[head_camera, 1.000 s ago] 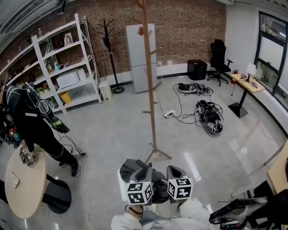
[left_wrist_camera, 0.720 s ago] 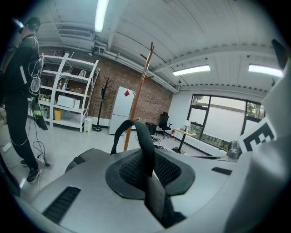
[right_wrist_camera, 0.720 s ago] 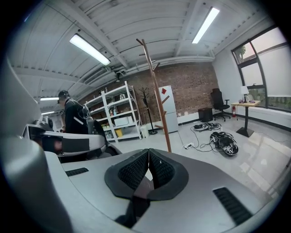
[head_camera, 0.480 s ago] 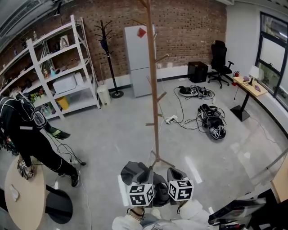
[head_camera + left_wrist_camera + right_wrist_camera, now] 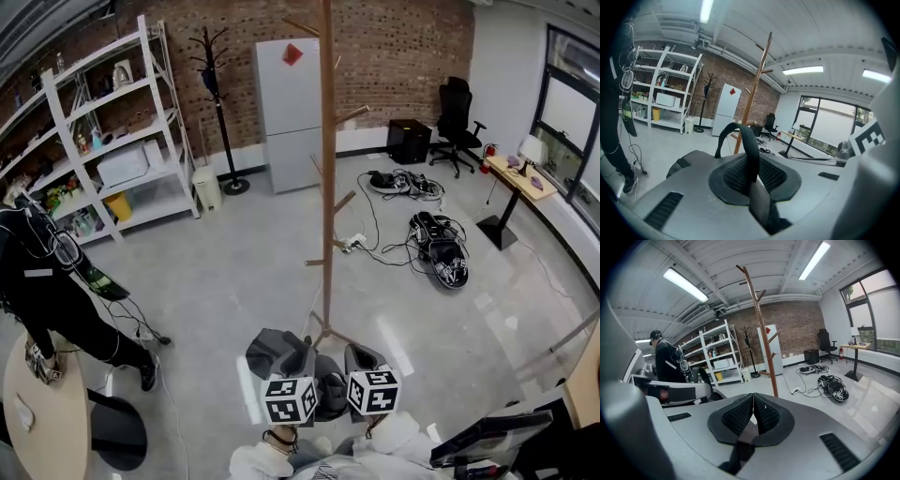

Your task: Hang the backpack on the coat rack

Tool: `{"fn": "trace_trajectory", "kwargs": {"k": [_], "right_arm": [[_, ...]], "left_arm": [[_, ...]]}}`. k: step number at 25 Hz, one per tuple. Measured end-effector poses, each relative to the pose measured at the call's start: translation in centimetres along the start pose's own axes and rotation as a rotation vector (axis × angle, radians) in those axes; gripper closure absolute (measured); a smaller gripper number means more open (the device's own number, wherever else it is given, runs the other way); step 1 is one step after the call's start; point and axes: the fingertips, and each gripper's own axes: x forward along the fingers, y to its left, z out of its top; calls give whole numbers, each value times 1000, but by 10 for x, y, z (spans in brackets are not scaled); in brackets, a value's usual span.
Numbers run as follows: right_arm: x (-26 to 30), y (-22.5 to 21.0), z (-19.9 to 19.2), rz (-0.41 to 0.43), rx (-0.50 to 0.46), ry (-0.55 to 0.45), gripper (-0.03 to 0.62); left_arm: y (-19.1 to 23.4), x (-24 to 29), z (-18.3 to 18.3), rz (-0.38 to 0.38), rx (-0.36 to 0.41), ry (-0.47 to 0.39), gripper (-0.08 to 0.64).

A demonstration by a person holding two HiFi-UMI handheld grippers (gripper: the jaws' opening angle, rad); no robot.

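Note:
A tall wooden coat rack [image 5: 327, 187] stands on the floor just ahead of me, with pegs up its pole. The grey backpack [image 5: 272, 351] hangs low between both grippers, near the rack's base. My left gripper [image 5: 298, 366] is shut on a black backpack strap [image 5: 749, 150] that loops up out of its jaws; the rack [image 5: 752, 98] rises beyond it. My right gripper [image 5: 361, 364] is shut on another dark strap [image 5: 740, 444], which runs down from between its pads. In the right gripper view the rack [image 5: 761, 329] stands close ahead.
A person in black [image 5: 47, 281] stands at the left by a round table [image 5: 37, 412]. White shelves [image 5: 103, 122], a black coat stand [image 5: 217, 103] and a white cabinet [image 5: 291, 112] line the brick wall. Cables and a bag [image 5: 436, 248] lie on the floor at the right.
The head view has tilted up, so more of the rack's pole shows and it stands straighter. Both grippers keep their hold on the backpack. The person at the left has shifted a little.

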Motion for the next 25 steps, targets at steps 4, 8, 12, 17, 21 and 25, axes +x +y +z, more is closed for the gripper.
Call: {"fn": "trace_trajectory", "kwargs": {"k": [4, 8, 12, 17, 21, 25], "right_arm": [[7, -4, 2, -2, -15, 5, 580], [19, -14, -3, -7, -10, 27, 580], [26, -23, -7, -12, 7, 45, 580], [41, -36, -19, -26, 42, 78, 580], [57, -50, -21, -39, 66, 74, 580], [72, -63, -16, -48, 75, 71, 580]], "left_arm": [[8, 12, 3, 5, -3, 2, 512], [14, 27, -1, 22, 5, 23, 512], [20, 45, -2, 26, 6, 45, 512], [36, 66, -8, 40, -16, 65, 512], [46, 85, -12, 50, -17, 77, 512], [54, 105, -5, 55, -11, 75, 512]]}}
